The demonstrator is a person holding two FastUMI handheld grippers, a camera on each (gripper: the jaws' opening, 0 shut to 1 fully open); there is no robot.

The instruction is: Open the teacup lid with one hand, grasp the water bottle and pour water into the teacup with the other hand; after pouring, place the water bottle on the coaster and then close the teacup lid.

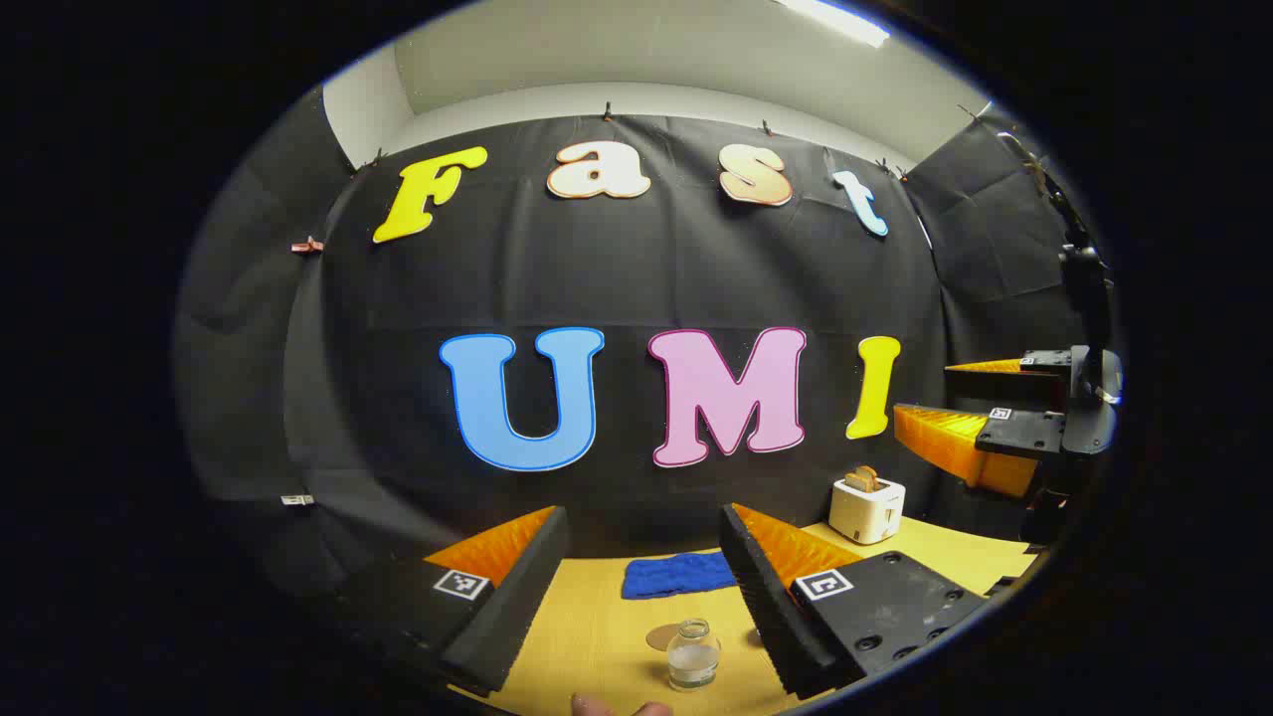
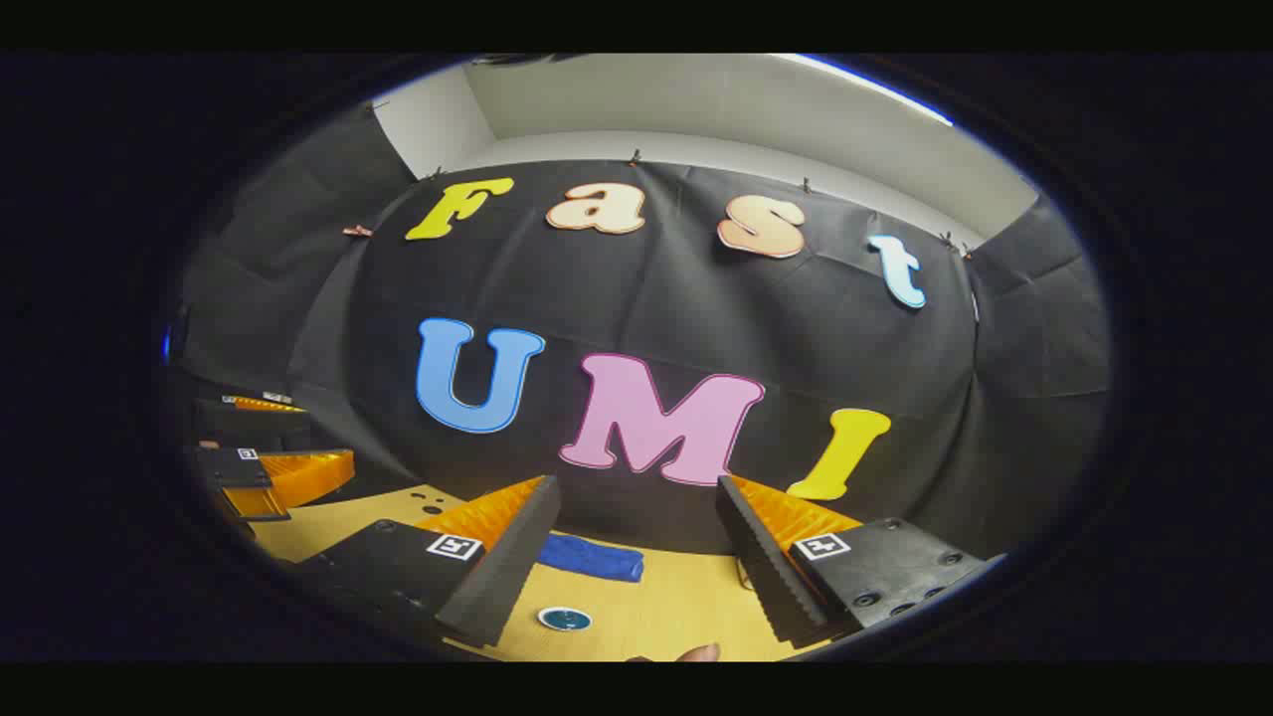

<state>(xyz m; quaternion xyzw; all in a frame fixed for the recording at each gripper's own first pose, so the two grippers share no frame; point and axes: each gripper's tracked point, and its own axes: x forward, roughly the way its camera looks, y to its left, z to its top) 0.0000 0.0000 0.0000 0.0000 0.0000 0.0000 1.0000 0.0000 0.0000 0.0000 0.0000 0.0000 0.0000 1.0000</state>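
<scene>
A small clear glass water bottle (image 1: 693,653) with some water in it stands on the wooden table (image 1: 597,636), low between my left gripper's fingers and well beyond them. A flat round brownish coaster (image 1: 661,636) lies just behind it. My left gripper (image 1: 641,515) is open, holds nothing and is raised above the table. My right gripper (image 2: 636,484) is open too, with nothing in it. Below it on the table (image 2: 676,607) lies a small round teal thing with a white rim (image 2: 564,619); I cannot tell whether it is the teacup's lid.
A folded blue cloth (image 1: 676,575) (image 2: 592,557) lies at the back of the table. A white toaster (image 1: 867,507) with toast stands at the back right. The right gripper (image 1: 920,393) hovers at the right, the left gripper (image 2: 323,433) at the left. A fingertip (image 1: 617,706) shows at the near edge.
</scene>
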